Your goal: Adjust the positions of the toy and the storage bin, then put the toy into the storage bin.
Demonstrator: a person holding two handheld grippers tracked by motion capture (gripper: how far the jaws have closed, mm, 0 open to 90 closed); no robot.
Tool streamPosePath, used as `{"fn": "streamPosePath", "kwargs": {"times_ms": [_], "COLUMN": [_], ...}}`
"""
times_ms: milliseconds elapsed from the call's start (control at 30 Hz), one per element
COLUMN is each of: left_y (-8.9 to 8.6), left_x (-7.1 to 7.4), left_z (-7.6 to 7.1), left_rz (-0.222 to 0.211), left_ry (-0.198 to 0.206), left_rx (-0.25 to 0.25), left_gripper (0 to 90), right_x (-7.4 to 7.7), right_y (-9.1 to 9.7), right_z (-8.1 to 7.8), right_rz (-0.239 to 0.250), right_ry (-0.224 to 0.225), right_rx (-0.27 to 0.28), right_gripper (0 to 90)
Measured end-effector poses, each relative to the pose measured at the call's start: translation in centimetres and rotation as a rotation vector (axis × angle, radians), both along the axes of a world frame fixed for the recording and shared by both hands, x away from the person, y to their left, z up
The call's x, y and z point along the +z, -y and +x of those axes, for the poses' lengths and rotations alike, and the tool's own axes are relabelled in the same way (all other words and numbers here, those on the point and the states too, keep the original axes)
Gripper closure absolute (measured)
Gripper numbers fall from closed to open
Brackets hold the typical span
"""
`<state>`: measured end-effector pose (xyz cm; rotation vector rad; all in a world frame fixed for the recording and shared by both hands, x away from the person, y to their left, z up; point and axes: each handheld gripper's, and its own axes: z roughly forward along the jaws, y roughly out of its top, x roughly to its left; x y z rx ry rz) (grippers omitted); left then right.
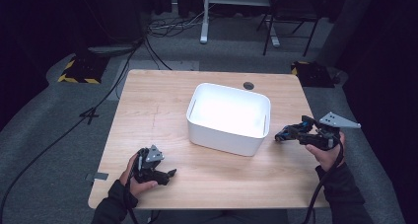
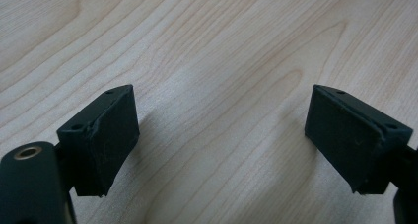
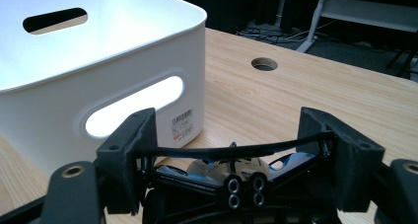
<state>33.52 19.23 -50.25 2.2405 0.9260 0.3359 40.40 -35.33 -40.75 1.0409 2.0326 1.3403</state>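
A small black toy vehicle (image 1: 286, 133) with blue and white parts hangs just right of the white bin (image 1: 222, 137), a little above the table. My right gripper (image 1: 297, 131) is shut on it. In the right gripper view the two jaws clamp the toy (image 3: 226, 170) across its width, and my right gripper (image 3: 236, 135) points at the bin's end wall (image 3: 123, 71) with its handle slot. My left gripper (image 1: 170, 174) rests low at the table's front left, open. In the left gripper view my left gripper (image 2: 222, 130) has bare wood between its pads.
The wooden table (image 1: 157, 105) has a round cable hole (image 1: 248, 85) behind the bin. The bin's inside looks bright and washed out. Cables, a desk frame and a chair stand on the grey floor beyond the table.
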Motion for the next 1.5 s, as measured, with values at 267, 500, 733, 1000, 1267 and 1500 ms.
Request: {"fn": "streamPosePath", "kwargs": {"times_ms": [267, 500, 733, 1000, 1267, 1500], "left_y": [0.0, 0.0, 0.0, 0.0, 0.0, 0.1], "left_x": [0.0, 0.0, 0.0, 0.0, 0.0, 0.0], "left_z": [0.1, 0.1, 0.1, 0.1, 0.1, 0.1], "left_rz": [-0.001, -0.001, -0.001, 0.002, 0.002, 0.001], "left_ry": [-0.004, -0.004, -0.004, 0.000, 0.000, 0.000], "left_rx": [-0.009, -0.009, -0.008, -0.003, -0.002, 0.002], "left_gripper": [13.3, 13.4, 13.4, 13.4, 13.5, 13.4], "right_x": [0.7, 2.2, 3.9, 5.5, 7.3, 8.6], "right_y": [0.1, -0.1, -0.4, -1.0, -1.7, -2.3], "right_z": [0.2, 0.5, 0.5, 0.8, 1.5, 1.7], "right_rz": [-0.006, -0.015, -0.013, -0.003, 0.004, -0.001], "right_ry": [0.004, 0.015, 0.040, 0.074, 0.091, 0.110], "right_rx": [-0.009, -0.016, -0.007, 0.007, 0.008, 0.026], "right_gripper": [24.6, 24.6, 24.6, 24.7, 24.7, 24.7]}}
